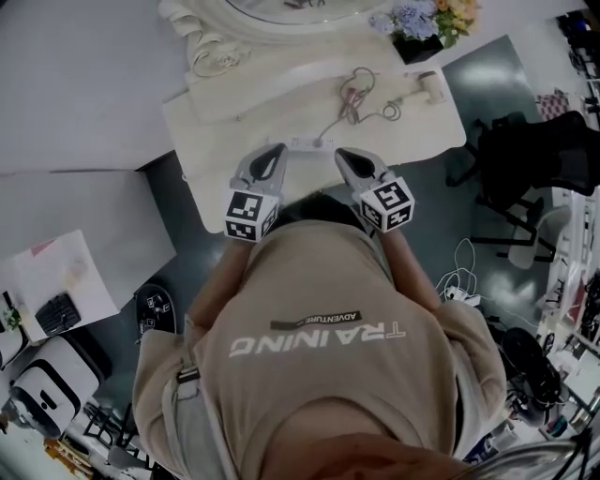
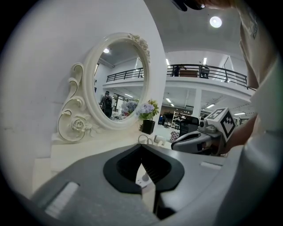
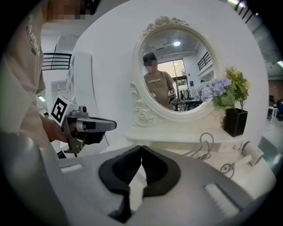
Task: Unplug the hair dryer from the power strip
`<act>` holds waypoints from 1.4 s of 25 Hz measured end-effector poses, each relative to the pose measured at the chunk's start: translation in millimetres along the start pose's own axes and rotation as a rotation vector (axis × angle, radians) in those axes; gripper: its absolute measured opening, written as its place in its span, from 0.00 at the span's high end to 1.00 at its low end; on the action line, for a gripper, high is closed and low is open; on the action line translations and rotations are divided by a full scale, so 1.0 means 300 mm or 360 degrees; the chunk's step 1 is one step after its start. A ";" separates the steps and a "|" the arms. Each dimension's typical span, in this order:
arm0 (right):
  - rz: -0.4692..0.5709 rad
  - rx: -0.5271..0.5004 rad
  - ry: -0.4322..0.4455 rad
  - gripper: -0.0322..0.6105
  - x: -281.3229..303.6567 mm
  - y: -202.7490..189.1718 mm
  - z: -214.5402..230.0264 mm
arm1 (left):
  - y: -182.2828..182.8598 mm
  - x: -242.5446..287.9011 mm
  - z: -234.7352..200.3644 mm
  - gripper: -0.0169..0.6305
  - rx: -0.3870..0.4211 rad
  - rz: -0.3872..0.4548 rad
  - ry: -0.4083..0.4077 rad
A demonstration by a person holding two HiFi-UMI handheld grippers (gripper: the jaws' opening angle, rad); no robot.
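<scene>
Poised at power strip (image 1: 309, 143) with left gripper (image 1: 278, 150) and right gripper (image 1: 340, 154) pinched closed, empty. Best to pin strip, then pull straight out.

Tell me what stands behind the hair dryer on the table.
A black pot of flowers stands right behind the hair dryer. The blooms cover the pot's inside, so what fills it cannot be seen.

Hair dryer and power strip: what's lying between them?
Head view: a looped cord lies on the table between hair dryer and power strip.

White table (image 1: 246, 117), hair dryer (image 1: 427, 88), power strip (image 1: 309, 145), mirror (image 1: 212, 49)
</scene>
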State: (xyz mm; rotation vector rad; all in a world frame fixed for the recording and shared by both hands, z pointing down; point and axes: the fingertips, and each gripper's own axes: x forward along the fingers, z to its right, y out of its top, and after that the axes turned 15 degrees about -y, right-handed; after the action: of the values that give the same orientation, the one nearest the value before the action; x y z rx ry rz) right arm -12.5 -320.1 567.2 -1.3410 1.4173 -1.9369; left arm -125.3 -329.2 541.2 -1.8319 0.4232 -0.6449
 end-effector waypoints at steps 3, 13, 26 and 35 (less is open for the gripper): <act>-0.0044 0.0000 0.0039 0.94 0.039 -0.024 0.018 | -0.021 0.029 -0.004 0.97 -0.0010 -0.0047 0.0024; -0.0306 -0.0054 0.0184 0.89 0.197 -0.212 0.085 | -0.212 0.156 -0.046 0.97 -0.0161 -0.0279 0.0075; -0.0483 -0.0201 0.0251 0.82 0.325 -0.342 0.087 | -0.529 0.364 -0.117 0.97 -0.0251 -0.0514 0.0038; -0.0514 -0.0287 0.0258 0.80 0.359 -0.366 0.065 | -0.587 0.401 -0.122 0.97 -0.0263 -0.0636 0.0053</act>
State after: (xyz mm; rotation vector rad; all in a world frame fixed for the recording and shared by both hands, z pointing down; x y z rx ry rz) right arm -22.5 -365.8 714.8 -1.6107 1.5623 -2.2082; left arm -56.6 -365.2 743.3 -2.0876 0.1322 -0.9353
